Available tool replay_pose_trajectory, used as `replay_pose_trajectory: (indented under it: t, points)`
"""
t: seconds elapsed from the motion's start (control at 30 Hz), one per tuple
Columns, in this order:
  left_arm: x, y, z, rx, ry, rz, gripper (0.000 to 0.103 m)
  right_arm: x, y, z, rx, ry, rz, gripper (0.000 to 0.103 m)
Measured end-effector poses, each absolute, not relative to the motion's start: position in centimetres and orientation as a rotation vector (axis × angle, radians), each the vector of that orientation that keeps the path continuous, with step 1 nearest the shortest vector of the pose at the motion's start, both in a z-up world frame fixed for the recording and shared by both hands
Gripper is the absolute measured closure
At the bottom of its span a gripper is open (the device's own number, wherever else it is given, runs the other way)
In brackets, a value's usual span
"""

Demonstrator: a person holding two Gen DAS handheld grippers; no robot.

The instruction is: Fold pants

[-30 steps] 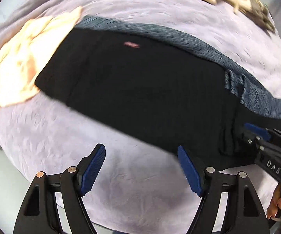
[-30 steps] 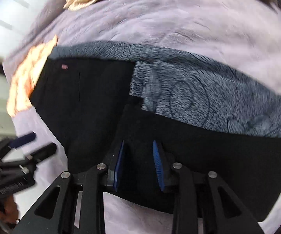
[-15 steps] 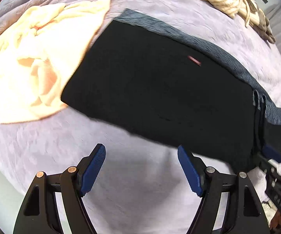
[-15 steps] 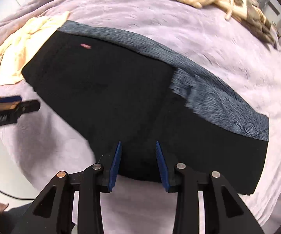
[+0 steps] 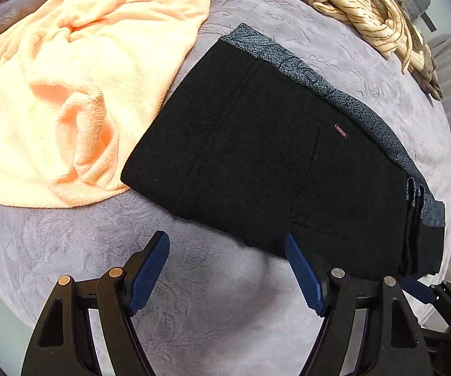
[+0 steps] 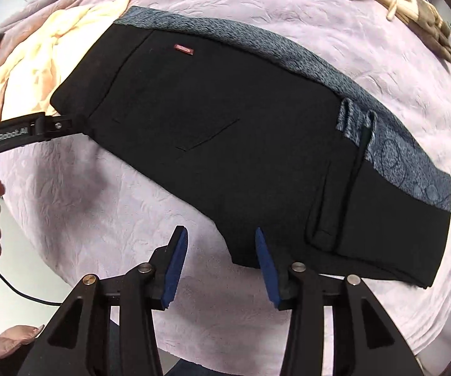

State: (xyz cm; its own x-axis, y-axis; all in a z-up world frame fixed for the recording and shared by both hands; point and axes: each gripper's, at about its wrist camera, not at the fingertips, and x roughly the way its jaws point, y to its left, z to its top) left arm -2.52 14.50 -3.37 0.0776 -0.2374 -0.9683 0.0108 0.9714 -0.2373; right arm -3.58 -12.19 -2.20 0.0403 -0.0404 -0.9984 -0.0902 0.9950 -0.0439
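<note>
The black pants (image 5: 266, 163) lie folded flat on the lilac blanket (image 5: 194, 297), with a blue-grey patterned strip along their far edge and a small red label. They also show in the right wrist view (image 6: 241, 131). My left gripper (image 5: 225, 269) is open and empty, just short of the pants' near edge. My right gripper (image 6: 220, 264) is open and empty at the near edge, its right fingertip over the black cloth. The left gripper's body (image 6: 21, 134) shows at the left, by the pants' corner.
A crumpled peach towel (image 5: 62, 94) lies left of the pants, touching their end. A cream striped cloth (image 5: 357, 6) is bunched at the far right. The blanket's near edge drops off just behind both grippers.
My right gripper has opened and drawn back from the pants' near edge. Both grippers have pulled back. The pants lie still, folded.
</note>
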Motion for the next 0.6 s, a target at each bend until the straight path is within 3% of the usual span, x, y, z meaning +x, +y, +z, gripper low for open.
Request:
replay_pose_trajectory:
  t: [0.33,0.37,0.4,0.43,0.53,0.6]
  points:
    - [-2.6,13.2,-4.3,-0.212,1.49,-0.178,0.025,-2.5,-11.3,-2.1,-0.125,1.541,0.049,0.052]
    - [-2.5,13.0,-4.3,-0.215,1.49,-0.178,0.022,-2.3,-11.0,-2.3,-0.12,1.542,0.049,0.052]
    - [-2.4,13.1,-4.3,-0.214,1.489,-0.176,0.004,-2.3,-11.0,-2.3,-0.114,1.543,0.049,0.052]
    - [-2.4,12.3,-4.2,-0.211,1.481,-0.168,0.0,-2.4,-11.1,-2.3,-0.108,1.544,0.048,0.052]
    - [-2.1,11.9,-4.0,-0.213,1.471,-0.188,0.0,-2.9,-11.6,-2.2,-0.096,1.544,0.048,0.052]
    - [-1.9,12.1,-4.2,-0.233,1.476,-0.194,0.0,-2.8,-12.3,-1.8,-0.087,1.536,0.056,0.038]
